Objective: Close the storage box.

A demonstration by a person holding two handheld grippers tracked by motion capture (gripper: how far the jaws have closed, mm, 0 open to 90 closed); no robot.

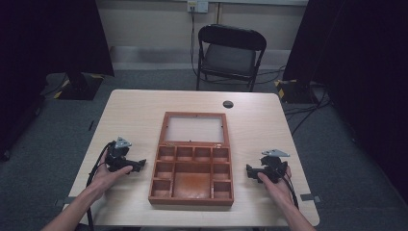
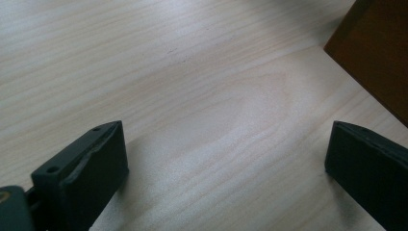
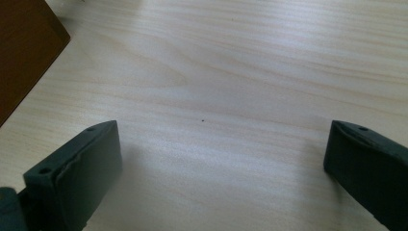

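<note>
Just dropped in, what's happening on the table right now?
A person holds a gripper in each hand, resting on the table either side of an open wooden box. The left gripper and the right gripper both have their jaws wide open, with bare tabletop between them. The box's glazed lid lies flat behind it, and its compartments look empty. Nothing is being gripped.

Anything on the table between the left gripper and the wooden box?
No. Bare tabletop separates the open left gripper from the wooden box in the high view; the left gripper view agrees.
</note>
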